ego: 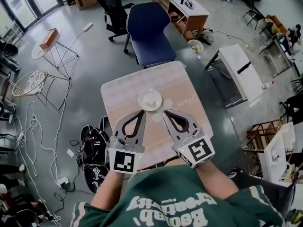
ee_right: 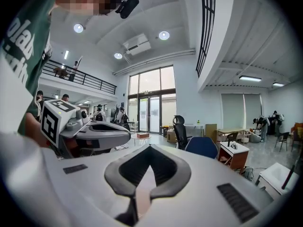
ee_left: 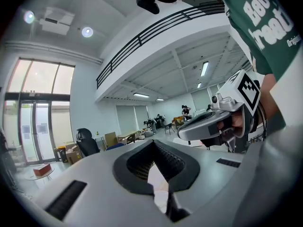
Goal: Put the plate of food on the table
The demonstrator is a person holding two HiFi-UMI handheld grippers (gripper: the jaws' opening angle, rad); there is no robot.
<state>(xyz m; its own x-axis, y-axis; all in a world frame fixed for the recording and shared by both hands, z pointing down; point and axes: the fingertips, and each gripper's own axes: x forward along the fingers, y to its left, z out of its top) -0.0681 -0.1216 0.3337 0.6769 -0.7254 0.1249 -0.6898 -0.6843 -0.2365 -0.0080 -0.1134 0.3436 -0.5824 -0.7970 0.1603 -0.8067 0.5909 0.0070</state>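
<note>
A white plate (ego: 150, 99) with a little pale food on it rests on the small square table (ego: 120, 91), near its middle. My left gripper (ego: 142, 112) hovers just short of the plate's near left rim, jaws shut and empty. My right gripper (ego: 165, 112) is level with it at the plate's near right, also shut with nothing in it. In the left gripper view the closed jaws (ee_left: 152, 142) fill the lower frame, with the right gripper (ee_left: 208, 124) beside them. The right gripper view shows its own closed jaws (ee_right: 150, 147) and the left gripper (ee_right: 102, 132). Neither gripper touches the plate.
A blue chair (ego: 149, 32) stands at the table's far side, a black office chair (ego: 111, 6) behind it. Dark bags (ego: 92, 145) and cables lie on the floor to the left, near a wire stool (ego: 31, 82). A white side table (ego: 241, 67) stands to the right.
</note>
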